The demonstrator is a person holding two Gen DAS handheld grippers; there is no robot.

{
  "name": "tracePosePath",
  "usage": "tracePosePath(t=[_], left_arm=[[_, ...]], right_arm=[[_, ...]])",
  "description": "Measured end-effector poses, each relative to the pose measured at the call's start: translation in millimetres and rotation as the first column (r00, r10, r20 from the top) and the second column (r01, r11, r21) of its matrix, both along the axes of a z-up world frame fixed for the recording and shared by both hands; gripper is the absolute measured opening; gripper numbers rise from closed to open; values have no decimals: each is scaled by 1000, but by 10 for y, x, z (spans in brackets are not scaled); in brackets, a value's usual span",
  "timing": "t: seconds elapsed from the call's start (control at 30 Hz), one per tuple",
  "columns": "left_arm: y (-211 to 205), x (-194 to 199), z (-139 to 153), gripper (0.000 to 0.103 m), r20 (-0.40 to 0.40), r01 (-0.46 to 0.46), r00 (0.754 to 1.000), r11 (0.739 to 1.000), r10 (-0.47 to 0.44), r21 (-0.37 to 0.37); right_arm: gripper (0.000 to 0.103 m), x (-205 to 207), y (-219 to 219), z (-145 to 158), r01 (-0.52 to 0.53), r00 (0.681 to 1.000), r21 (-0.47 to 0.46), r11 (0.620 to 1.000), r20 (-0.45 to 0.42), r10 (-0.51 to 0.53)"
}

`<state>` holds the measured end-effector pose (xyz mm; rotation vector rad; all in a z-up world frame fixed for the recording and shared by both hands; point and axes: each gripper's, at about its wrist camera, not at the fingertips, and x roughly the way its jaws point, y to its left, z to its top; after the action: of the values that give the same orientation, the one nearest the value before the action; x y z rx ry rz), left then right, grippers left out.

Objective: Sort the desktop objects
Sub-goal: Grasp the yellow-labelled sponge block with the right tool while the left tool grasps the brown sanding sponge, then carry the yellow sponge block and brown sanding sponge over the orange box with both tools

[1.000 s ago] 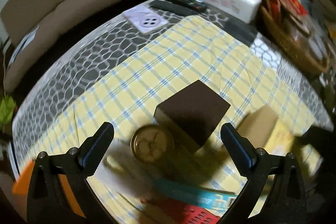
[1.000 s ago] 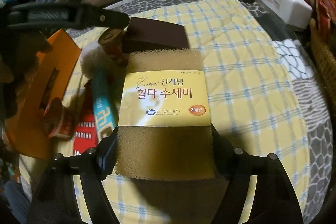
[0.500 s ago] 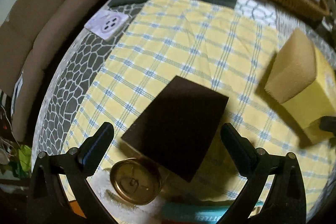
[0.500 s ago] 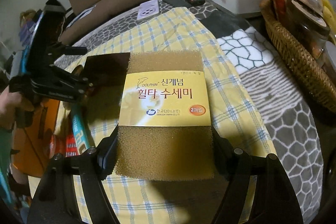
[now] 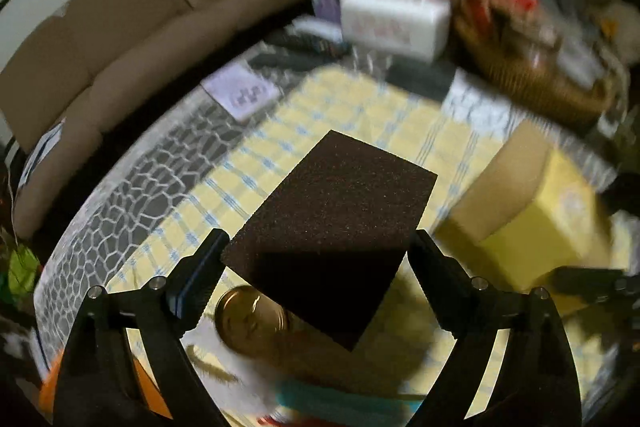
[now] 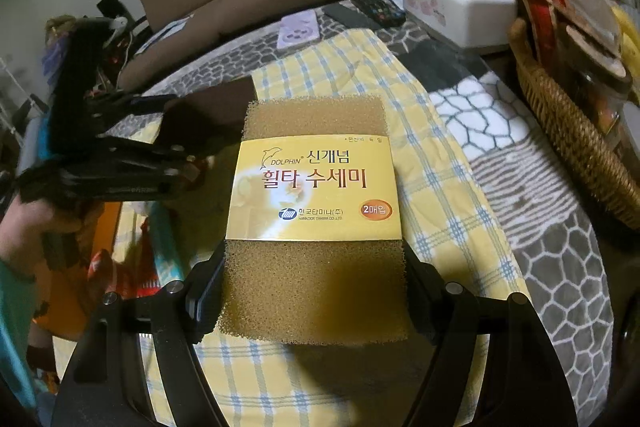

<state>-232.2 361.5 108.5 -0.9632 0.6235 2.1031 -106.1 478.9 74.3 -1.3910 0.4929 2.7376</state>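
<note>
So both grippers are loaded at once here. In the right wrist view, the right gripper is clamped partway open on the near end of a tan sponge pack, which is held flat with its yellow label up and sticking out well ahead of the jaws, probably so it can be carried level over the checked cloth. In the left wrist view, the left gripper is seen with its jaws closing around a dark block; the near corners are caught between the pads, and it looks lifted off the cloth, though the blur makes that a guess. Just under and behind those jaws a gold can is left standing, with other clutter below it too smeared to name. Further out past both jaws, a tissue box and a wicker basket are parked at the far edge, likely where sorted stuff is meant to go.
</note>
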Motion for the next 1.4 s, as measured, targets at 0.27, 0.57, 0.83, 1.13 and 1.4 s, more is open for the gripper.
tracePosePath(t=[0.27, 0.57, 0.83, 1.13, 1.4], left_arm=[[-589, 416, 544, 89, -49, -171, 982, 969, 182, 180], [-1234, 808, 874, 89, -46, -325, 938, 920, 343, 219], [-2088, 1124, 1010, 89, -13, -451, 884, 861, 467, 236], [-3396, 1275, 914, 89, 41, -609, 782, 747, 623, 266], [-4361, 1279, 564, 89, 153, -731, 666, 596, 730, 331]], right_arm=[[77, 50, -231, 357, 1, 996, 43, 999, -93, 3], [77, 50, -582, 666, -40, 989, 44, 998, -139, 46], [77, 76, -1094, 985, -119, 973, 17, 993, -197, 120], [77, 50, -1949, 1129, -288, 937, -47, 956, -221, 272], [77, -118, -2829, 950, -410, 904, -74, 909, -165, 395]])
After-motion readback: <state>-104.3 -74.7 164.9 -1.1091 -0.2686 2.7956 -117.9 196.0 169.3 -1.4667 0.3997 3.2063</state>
